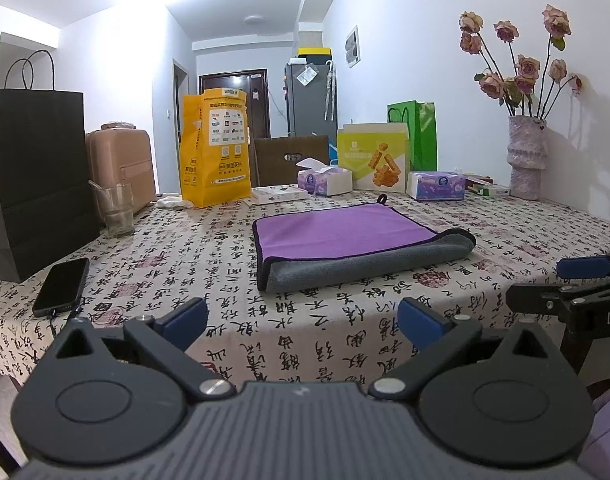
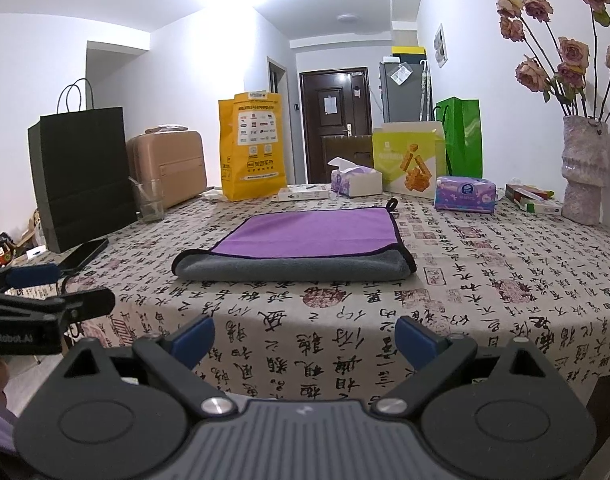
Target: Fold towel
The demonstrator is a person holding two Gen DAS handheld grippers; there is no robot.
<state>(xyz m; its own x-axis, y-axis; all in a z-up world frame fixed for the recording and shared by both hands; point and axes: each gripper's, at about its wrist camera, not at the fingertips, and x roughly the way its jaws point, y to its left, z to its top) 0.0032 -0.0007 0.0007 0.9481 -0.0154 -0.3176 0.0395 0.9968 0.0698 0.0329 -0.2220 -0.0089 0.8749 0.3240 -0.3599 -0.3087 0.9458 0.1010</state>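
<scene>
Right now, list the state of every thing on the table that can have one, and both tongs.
towel: folded over, purple side up, grey fold at the near edge, lying flat
left tongs: open, holding nothing, short of the towel
right tongs: open, holding nothing
glass: upright, looks to hold no liquid
phone: flat, screen dark
tissue box: open, a tissue sticking out
black paper bag: upright
vase: upright, holding flowers

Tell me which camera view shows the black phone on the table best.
The left wrist view: the whole phone lies flat beside the black paper bag. In the right wrist view, only part of it shows, small, at the bag's foot.
</scene>
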